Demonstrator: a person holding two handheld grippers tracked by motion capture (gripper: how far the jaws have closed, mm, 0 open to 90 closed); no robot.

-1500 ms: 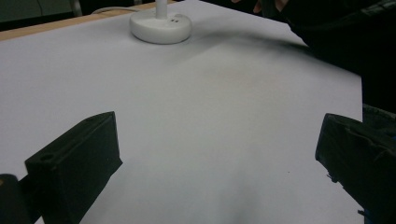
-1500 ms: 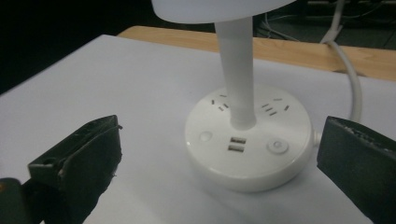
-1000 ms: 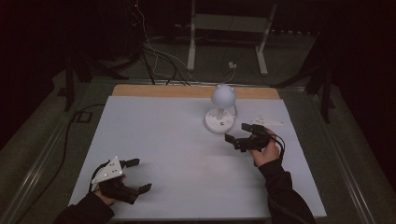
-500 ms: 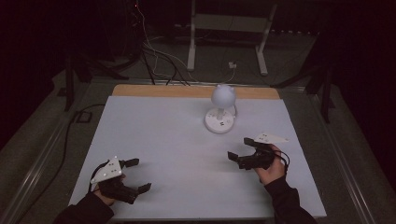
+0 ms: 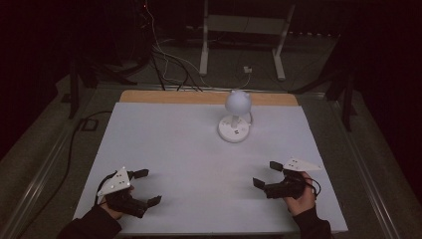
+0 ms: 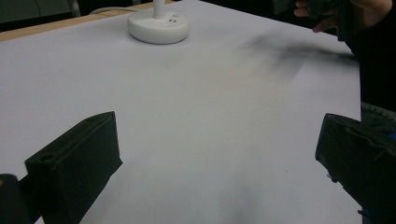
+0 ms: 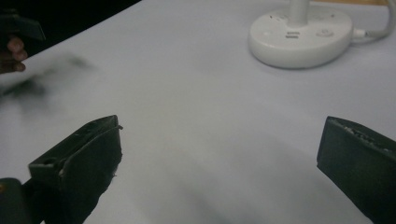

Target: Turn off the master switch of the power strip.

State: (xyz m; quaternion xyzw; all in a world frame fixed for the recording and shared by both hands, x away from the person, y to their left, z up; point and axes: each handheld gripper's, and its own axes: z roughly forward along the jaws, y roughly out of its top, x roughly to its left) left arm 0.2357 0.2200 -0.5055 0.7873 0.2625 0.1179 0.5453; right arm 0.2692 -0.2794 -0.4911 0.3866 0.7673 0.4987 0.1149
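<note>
The lamp (image 5: 235, 118) stands at about 1 o'clock on the worktop (image 5: 169, 144), well apart from both grippers. The high view shows its round white head above the base and a cord leading off the far edge. The left gripper view shows just the base (image 6: 159, 25) with two small dots on top; the right gripper view shows the base (image 7: 300, 36) closer, with a port, a button and the cord at its right.

The right gripper (image 5: 266, 174), at 4 o'clock, is spread wide, holds nothing, and points toward 9 o'clock. The left gripper (image 5: 147, 187), at 7 o'clock, is likewise wide open and empty, pointing toward 3 o'clock.

The worktop is a pale sheet with a wooden strip (image 5: 209, 97) along its far edge. Beyond it, the room is dark, with cables (image 5: 164, 55) and a white stand (image 5: 244, 30) on the floor.
</note>
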